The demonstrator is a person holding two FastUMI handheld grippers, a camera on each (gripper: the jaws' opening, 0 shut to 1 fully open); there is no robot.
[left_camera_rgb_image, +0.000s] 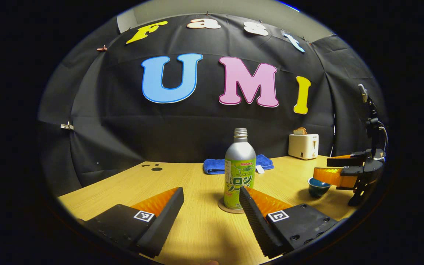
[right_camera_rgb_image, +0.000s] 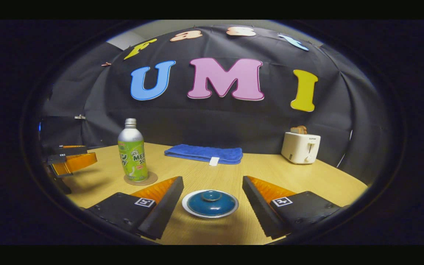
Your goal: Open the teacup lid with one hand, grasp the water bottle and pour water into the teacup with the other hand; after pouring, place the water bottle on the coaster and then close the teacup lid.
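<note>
Pale wood of the table (right_camera_rgb_image: pixel 307 180) shows between the two fingers of the right hand-held gripper (right_camera_rgb_image: pixel 212 200), which are spread wide and hold nothing; the teacup (right_camera_rgb_image: pixel 210 203) sits between them, a little beyond the tips, with its blue lid (right_camera_rgb_image: pixel 210 201) on and not touched. The left hand-held gripper (left_camera_rgb_image: pixel 212 200) is also spread wide and empty, and the water bottle (left_camera_rgb_image: pixel 239 173) stands upright just beyond its right finger, resting on the round coaster (left_camera_rgb_image: pixel 227 208). In the left gripper view the teacup (left_camera_rgb_image: pixel 317 187) is to the right, under the other gripper. So the bottle is on the coaster and the lid is on the cup, which is what the task wants at the end; the same picture fits also a stage with the lid not lifted and no water poured, and I cannot judge which. If a grasp of the lid is meant, I think the fingers should close on the small knob in its middle and lift straight up, so the cup does not slide. Far on the table lie a folded blue towel (right_camera_rgb_image: pixel 204 152) and, to the right, a white toaster (right_camera_rgb_image: pixel 300 147).
</note>
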